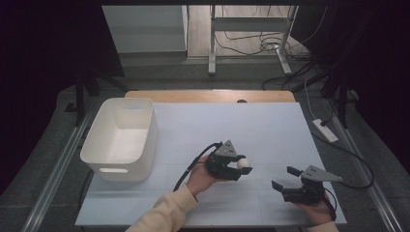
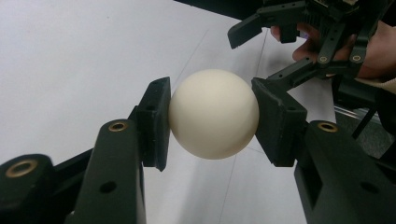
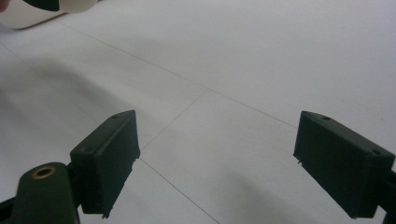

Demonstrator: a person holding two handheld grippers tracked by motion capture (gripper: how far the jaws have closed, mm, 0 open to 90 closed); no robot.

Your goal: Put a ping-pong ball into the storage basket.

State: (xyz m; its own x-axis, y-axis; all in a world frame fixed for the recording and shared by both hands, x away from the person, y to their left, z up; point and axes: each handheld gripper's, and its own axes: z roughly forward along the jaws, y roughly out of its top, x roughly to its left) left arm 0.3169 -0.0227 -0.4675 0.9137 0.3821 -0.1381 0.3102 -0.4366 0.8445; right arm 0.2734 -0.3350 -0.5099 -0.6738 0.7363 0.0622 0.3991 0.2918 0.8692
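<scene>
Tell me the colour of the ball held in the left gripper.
Cream-white ball, clearest in the left gripper view.

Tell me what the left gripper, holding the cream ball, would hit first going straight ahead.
Probably the right gripper: it sits just beyond the round cream ball between the left gripper's pads, though depth is unclear.

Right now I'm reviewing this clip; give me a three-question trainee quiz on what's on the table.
1. What does the left gripper hold?
2. True or false: the right gripper has its jaws apart with nothing between them.
3. The white bin stands on which side of the white ball in the high view: A left, B right?

Key:
1. The white ball, pinched between both pads.
2. True.
3. A.
</scene>
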